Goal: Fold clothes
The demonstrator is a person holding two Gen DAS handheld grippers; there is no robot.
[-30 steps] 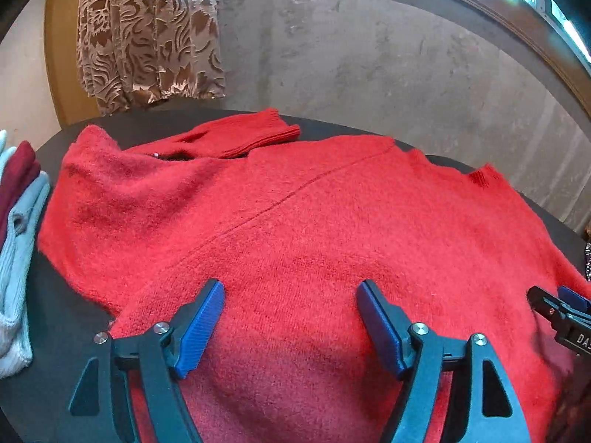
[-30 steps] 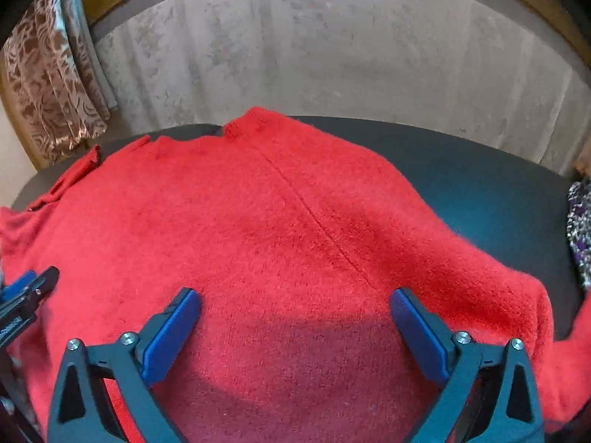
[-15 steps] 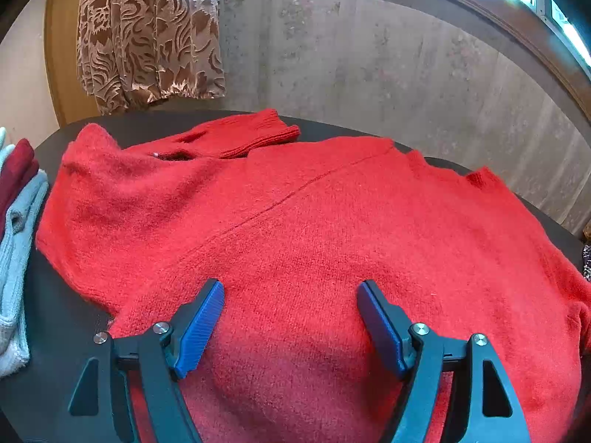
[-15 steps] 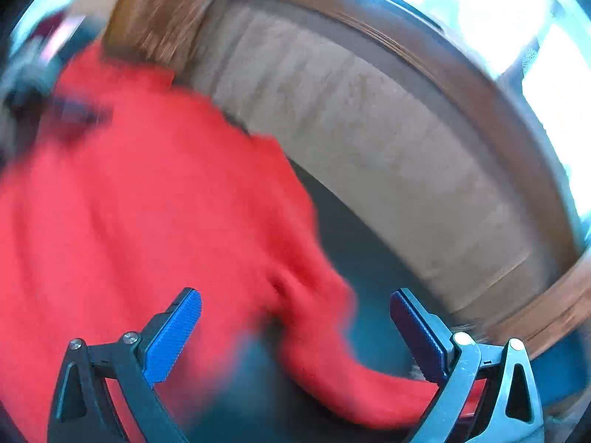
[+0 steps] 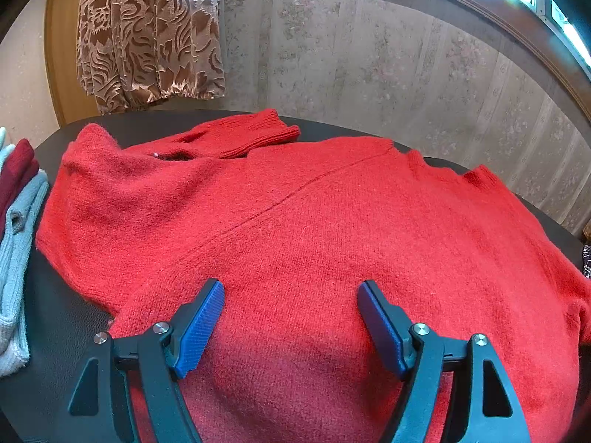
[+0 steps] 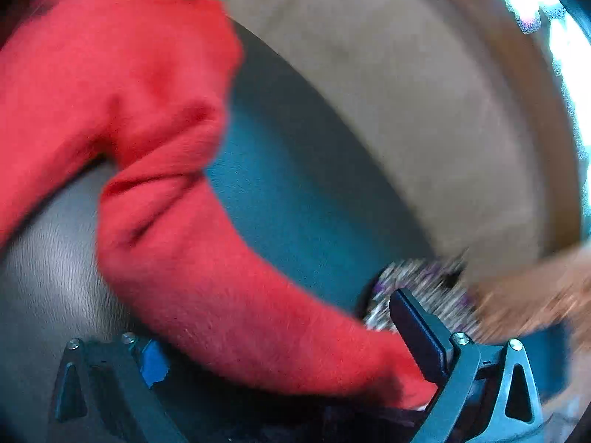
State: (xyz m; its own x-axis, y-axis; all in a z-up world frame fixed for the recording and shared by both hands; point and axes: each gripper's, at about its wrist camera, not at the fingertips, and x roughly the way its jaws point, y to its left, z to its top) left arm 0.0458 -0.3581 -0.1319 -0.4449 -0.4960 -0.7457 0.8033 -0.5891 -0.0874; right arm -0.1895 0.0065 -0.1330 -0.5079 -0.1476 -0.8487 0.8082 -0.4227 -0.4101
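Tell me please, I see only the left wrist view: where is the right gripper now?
Observer: The right gripper is at one sleeve of the red fuzzy knitted sweater; the sleeve runs between its fingers.
Operator: Is it shut on the sleeve?
Observer: No, the jaws stand wide apart, though the picture is blurred.
Operator: What is near the sleeve end?
Observer: A speckled purple-and-white cloth lies on the dark table, just beyond the gripper.

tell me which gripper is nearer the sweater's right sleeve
Right. The right gripper is down at the sleeve, which runs between its open fingers. The left gripper hovers open over the sweater body, away from that sleeve.
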